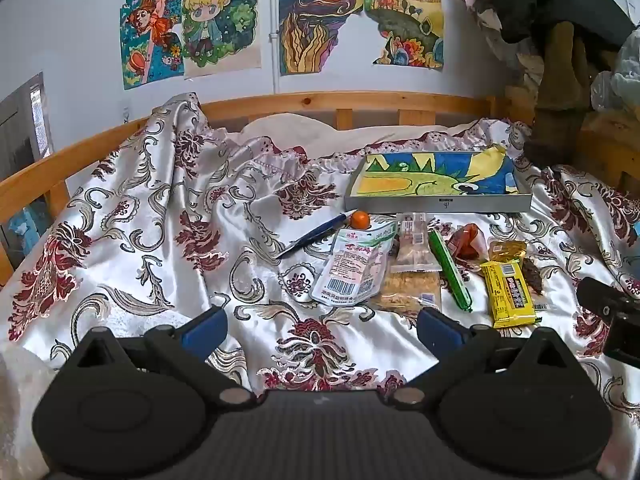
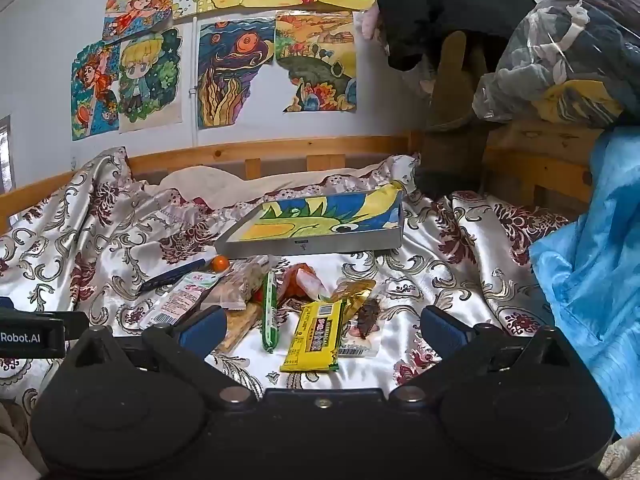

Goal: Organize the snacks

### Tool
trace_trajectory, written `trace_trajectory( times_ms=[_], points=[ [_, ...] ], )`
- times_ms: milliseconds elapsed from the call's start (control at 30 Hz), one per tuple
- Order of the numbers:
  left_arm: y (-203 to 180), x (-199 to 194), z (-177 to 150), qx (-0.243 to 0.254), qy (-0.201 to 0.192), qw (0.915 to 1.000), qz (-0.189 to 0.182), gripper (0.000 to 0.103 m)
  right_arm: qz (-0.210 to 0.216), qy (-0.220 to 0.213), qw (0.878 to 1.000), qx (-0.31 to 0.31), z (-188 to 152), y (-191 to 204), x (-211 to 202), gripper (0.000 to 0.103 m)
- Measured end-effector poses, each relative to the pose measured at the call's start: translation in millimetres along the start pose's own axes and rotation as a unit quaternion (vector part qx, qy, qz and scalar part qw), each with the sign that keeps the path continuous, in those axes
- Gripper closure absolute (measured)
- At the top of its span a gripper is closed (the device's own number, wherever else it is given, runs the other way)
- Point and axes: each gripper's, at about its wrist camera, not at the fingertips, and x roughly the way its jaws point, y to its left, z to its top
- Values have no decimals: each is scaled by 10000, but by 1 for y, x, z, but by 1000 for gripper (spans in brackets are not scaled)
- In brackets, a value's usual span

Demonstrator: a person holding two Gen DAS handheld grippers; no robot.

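Several snacks lie in a loose row on the patterned bedspread (image 1: pixel 160 220): a white pouch (image 1: pixel 354 268), a clear cracker pack (image 1: pixel 414 256), a green stick (image 1: pixel 450 270), a red wrapped snack (image 1: pixel 466 242) and a yellow bar (image 1: pixel 508 294). A grey tray (image 1: pixel 438 202) lined with a dragon drawing stands behind them. My left gripper (image 1: pixel 320 328) is open and empty, just in front of the pouch. My right gripper (image 2: pixel 322 328) is open and empty, close above the yellow bar (image 2: pixel 316 334) and green stick (image 2: pixel 270 312). The tray (image 2: pixel 312 246) lies beyond.
A blue pen (image 1: pixel 316 236) and a small orange ball (image 1: pixel 360 219) lie left of the snacks. A wooden bed rail (image 1: pixel 340 100) runs behind. Blue fabric (image 2: pixel 592 264) and bagged clothes (image 2: pixel 560 52) crowd the right side. Drawings (image 1: pixel 224 24) hang on the wall.
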Motion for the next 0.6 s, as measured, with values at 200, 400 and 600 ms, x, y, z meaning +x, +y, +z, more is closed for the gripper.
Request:
trace_trajectory(
  times_ms=[200,400,600],
  points=[
    [0,0,0,5,-15,10000,19,0,-6,15,10000,-33,0,0,0,0],
    [0,0,0,10,-12,10000,9,0,-11,35,10000,-35,0,1,0,0],
    [-1,0,1,4,-10,10000,9,0,-54,62,9999,-90,-2,2,0,0]
  ],
)
